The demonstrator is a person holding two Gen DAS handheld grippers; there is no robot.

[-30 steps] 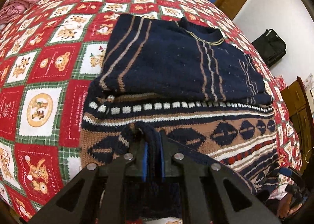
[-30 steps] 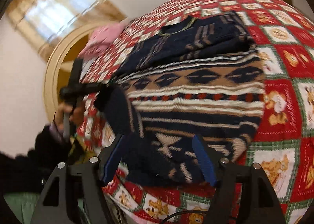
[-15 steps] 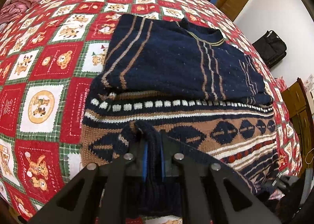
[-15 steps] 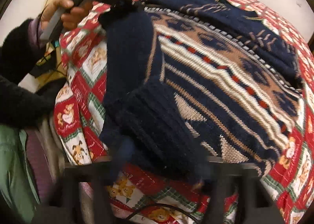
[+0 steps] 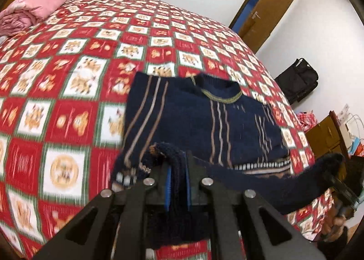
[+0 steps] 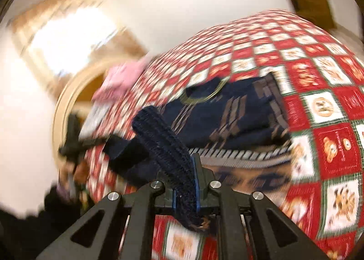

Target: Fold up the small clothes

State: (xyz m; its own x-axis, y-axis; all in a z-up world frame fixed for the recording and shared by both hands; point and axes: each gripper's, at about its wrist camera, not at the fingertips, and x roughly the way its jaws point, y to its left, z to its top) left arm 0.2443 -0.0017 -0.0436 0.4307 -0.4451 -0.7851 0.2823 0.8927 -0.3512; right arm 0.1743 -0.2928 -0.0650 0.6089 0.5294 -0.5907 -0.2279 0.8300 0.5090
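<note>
Sweater lies on bed, collar at far end, near hem raised off quilt. Left hand-held gripper clenched on hem's left corner. Right hand-held gripper clenched on ribbed hem at right. Pink pillow far left.

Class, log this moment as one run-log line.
left gripper: shut on sweater hem | right gripper: shut on sweater hem | sweater: hem lifted off bedspread | fold unfinished
</note>
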